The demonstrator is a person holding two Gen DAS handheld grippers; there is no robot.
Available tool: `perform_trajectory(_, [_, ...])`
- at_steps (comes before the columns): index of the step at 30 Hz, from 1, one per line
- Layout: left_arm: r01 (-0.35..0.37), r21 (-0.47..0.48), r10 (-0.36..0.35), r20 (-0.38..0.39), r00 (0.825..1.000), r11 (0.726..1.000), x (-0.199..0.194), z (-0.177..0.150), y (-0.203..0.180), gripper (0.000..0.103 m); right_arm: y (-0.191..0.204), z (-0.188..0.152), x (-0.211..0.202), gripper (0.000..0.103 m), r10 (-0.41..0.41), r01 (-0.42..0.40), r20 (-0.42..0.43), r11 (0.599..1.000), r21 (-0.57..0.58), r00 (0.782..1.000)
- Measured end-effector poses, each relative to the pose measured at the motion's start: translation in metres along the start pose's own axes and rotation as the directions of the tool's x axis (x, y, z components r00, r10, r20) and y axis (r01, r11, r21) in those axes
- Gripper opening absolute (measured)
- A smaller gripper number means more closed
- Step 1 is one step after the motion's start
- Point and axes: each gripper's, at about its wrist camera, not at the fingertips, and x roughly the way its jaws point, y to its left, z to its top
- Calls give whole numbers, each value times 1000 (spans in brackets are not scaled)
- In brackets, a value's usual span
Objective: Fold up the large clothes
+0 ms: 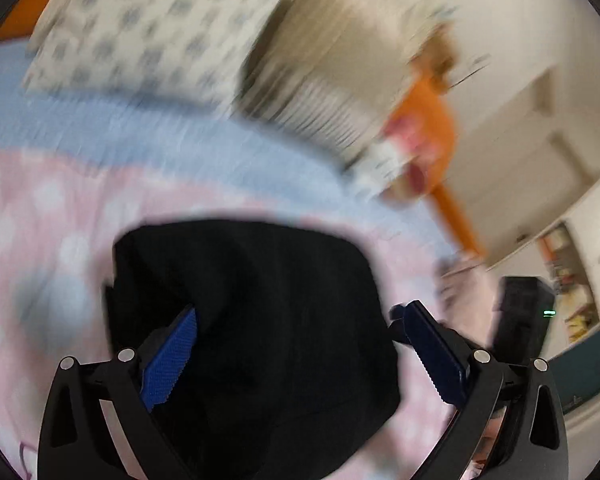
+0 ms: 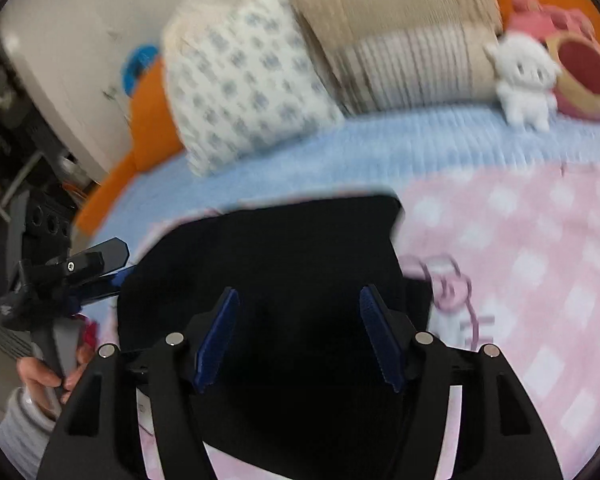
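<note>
Black fabric garment [image 2: 300,264], folded into a compact, roughly rectangular bundle, lies on the pink quilt with pale diamond checks [image 2: 540,280] that covers the near part of a bed. I judge the folding to be well along: the piece already looks squared and small, and what remains seems to be a last tuck or smoothing, though blur hides its edges. My right tool [image 2: 300,340] hangs over the bundle with its blue ribbed pads spread partway, cloth showing between them but neither pad pressing on it, so it grips nothing. My left tool [image 1: 300,352] stands wide open over the same bundle's other side, also holding nothing; in the right view it appears at the left edge, the person's hand [image 2: 48,376] wrapped round its handle. Beyond the quilt runs a light blue textured bedspread [image 2: 380,148], then a white pillow with grey-blue print [image 2: 244,84] and a beige striped cushion [image 2: 404,40] against an orange headboard [image 2: 148,120]. A small white plush toy [image 2: 524,76] sits beside a pink and red plush one [image 2: 580,68]. Pale walls and a white door [image 1: 532,168] stand behind.
</note>
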Motion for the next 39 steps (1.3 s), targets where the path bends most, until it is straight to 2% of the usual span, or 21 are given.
perform_trajectory(1, [-93, -36, 90, -72, 993, 995, 16, -2, 12, 100, -3, -4, 8, 62, -37, 38, -28, 999, 6, 999])
perform_trajectory(2, [-137, -51, 130, -114, 985, 989, 26, -4, 21, 100, -7, -9, 17, 71, -78, 79, -55, 997, 14, 995])
perform_trajectory(3, [-129, -72, 118, -145, 982, 989, 35, -7, 36, 100, -13, -13, 25, 79, -103, 105, -65, 994, 21, 993])
perform_trajectory(4, [-103, -81, 93, -124, 988, 991, 33, -9, 41, 100, -21, -19, 33, 88, -115, 118, -69, 992, 46, 991])
perform_trajectory(5, [-72, -88, 64, -93, 994, 993, 27, -10, 45, 100, -28, -23, 39, 92, -96, 101, -70, 992, 75, 993])
perform_trajectory(7, [-43, -96, 36, -75, 997, 994, 16, -12, 47, 100, -36, -27, 42, 93, -63, 69, -56, 992, 109, 996])
perform_trajectory(9, [-61, -86, 56, -54, 997, 994, -3, -13, 45, 100, -34, -27, 39, 93, -70, 74, -52, 994, 85, 996])
perform_trajectory(12, [28, -79, -28, 3, 1000, 996, -49, -14, 46, 100, -32, -21, 17, 91, -88, 91, -56, 995, 47, 995])
perform_trajectory(14, [63, -109, -68, -37, 997, 992, -64, -16, 51, 100, -41, -18, -2, 91, -64, 68, -84, 996, 51, 994])
perform_trajectory(15, [59, -139, -73, -97, 993, 989, -66, -19, 56, 100, -46, -18, -8, 92, -46, 53, -101, 996, 71, 994])
perform_trajectory(16, [43, -158, -67, -148, 987, 987, -62, -25, 59, 100, -58, -19, -14, 92, 21, -3, -137, 991, 130, 990])
perform_trajectory(18, [-13, -169, -29, -244, 969, 985, -52, -38, 67, 100, -79, -27, -17, 91, 178, -123, -190, 954, 273, 965])
perform_trajectory(20, [-38, -174, -15, -290, 957, 984, -40, -50, 74, 100, -99, -41, -14, 92, 293, -177, -237, 894, 412, 926])
perform_trajectory(24, [22, -269, -106, -303, 947, 963, -13, -71, 92, 100, -114, -59, 0, 93, 324, -145, -289, 852, 504, 901])
perform_trajectory(26, [55, -335, -158, -290, 944, 941, -3, -76, 101, 100, -116, -57, 7, 99, 353, -162, -270, 825, 541, 896])
perform_trajectory(27, [63, -360, -169, -273, 947, 931, 0, -76, 105, 100, -115, -55, 9, 99, 367, -176, -265, 820, 545, 892])
perform_trajectory(30, [99, -344, -186, -230, 955, 934, -1, -67, 105, 100, -107, -46, 23, 99, 370, -170, -298, 830, 531, 880])
perform_trajectory(33, [145, -372, -232, -201, 952, 917, 4, -58, 107, 100, -103, -40, 33, 100, 379, -159, -325, 827, 539, 866])
perform_trajectory(35, [142, -373, -228, -195, 954, 917, 12, -53, 103, 100, -100, -39, 36, 100, 374, -148, -343, 831, 536, 861])
perform_trajectory(37, [135, -370, -219, -196, 956, 919, 14, -47, 99, 100, -90, -35, 39, 99, 353, -134, -376, 856, 499, 857])
perform_trajectory(39, [129, -352, -214, -216, 953, 927, 18, -41, 90, 100, -79, -32, 46, 99, 377, -154, -394, 857, 491, 838])
